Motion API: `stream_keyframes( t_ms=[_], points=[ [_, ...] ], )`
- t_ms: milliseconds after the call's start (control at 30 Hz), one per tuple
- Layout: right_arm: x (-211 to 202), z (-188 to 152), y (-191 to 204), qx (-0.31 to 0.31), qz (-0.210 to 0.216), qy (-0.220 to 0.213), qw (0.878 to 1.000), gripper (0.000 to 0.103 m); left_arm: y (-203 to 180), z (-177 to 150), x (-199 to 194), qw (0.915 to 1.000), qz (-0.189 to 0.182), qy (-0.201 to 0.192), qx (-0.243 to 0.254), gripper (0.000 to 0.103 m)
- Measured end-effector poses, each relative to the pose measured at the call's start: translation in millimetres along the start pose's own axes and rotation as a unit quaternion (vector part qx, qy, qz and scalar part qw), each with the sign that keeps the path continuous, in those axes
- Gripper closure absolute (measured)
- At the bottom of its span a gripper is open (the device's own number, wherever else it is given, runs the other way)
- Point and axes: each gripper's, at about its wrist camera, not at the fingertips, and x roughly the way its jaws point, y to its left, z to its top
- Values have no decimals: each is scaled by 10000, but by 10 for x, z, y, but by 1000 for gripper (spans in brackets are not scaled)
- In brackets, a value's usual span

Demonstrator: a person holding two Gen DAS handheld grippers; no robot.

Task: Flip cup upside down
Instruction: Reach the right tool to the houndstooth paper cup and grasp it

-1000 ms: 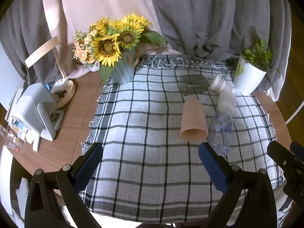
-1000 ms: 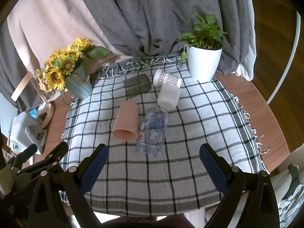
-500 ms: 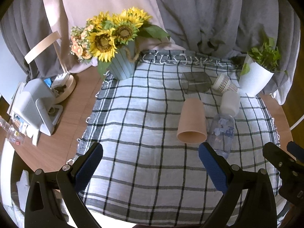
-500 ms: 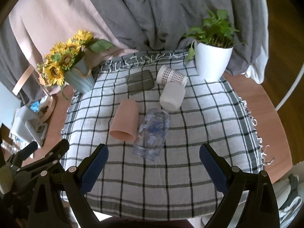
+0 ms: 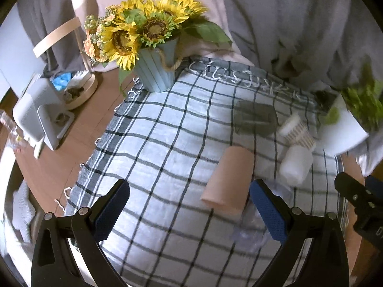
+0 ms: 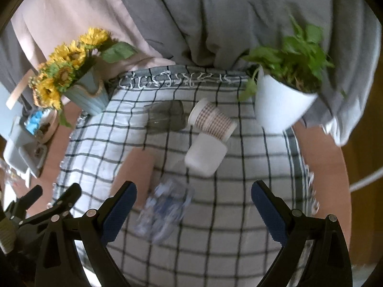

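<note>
Several cups lie on their sides on a checked cloth (image 5: pixel 162 148). A peach cup (image 5: pixel 228 179) lies with its mouth toward me, also in the right wrist view (image 6: pixel 136 169). Beside it lie a clear printed glass (image 6: pixel 165 210), a white cup (image 6: pixel 205 154), a checked paper cup (image 6: pixel 213 119) and a dark see-through cup (image 6: pixel 166 117). My left gripper (image 5: pixel 189 205) is open and empty, above the cloth left of the peach cup. My right gripper (image 6: pixel 194 208) is open and empty, above the clear glass.
A blue pot of sunflowers (image 5: pixel 155 71) stands at the cloth's back left. A white pot with a green plant (image 6: pixel 280 105) stands at the back right. A grey device (image 5: pixel 38 110) and a round wooden tray (image 5: pixel 79 91) sit on the wooden table at left. Curtains hang behind.
Both grippers have moved forward and lower toward the cups, which now look larger and nearer. The cups have not moved. Both grippers stay open.
</note>
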Motion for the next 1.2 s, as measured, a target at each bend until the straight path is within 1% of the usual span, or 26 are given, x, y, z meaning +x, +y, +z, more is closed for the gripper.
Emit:
stream_keyframes(
  t_ms=[200,433,500,567,667,767,867,933,1033,1100,1200],
  points=[
    [378,411,-84,-421,25,332,9986,6,-198,206,210,9993,267,200,-177,0],
    [863,771,-222,-768,108,819,9936,6,-389,406,549,9968,195,667,-406,0],
    [1024,872,-227,-954,87,1008,9903,7,-438,451,653,9949,204,869,-469,1],
    [1152,941,-216,-1096,45,1181,9869,7,-472,495,732,9936,154,956,-574,1],
    [1383,1069,-179,-1379,-46,1475,9794,7,-557,549,907,9918,272,1107,-569,1],
    [1576,1150,-166,-1549,-122,1640,9741,7,-612,590,1081,9894,315,1288,-586,0],
    [1814,1217,-163,-1663,-158,1872,9680,7,-658,621,1219,9878,425,1380,-580,1],
    [1917,1232,-163,-1723,-247,1891,9664,7,-690,629,1303,9870,487,1424,-563,1],
    [2107,1242,-180,-1758,-305,2053,9623,8,-749,625,1412,9855,501,1542,-511,1],
    [2215,1245,-212,-1740,-368,2141,9605,12,-790,622,1463,9850,542,1573,-460,1],
    [2313,1253,-249,-1734,-399,2193,9593,16,-825,622,1526,9843,562,1614,-430,0]
  ],
)
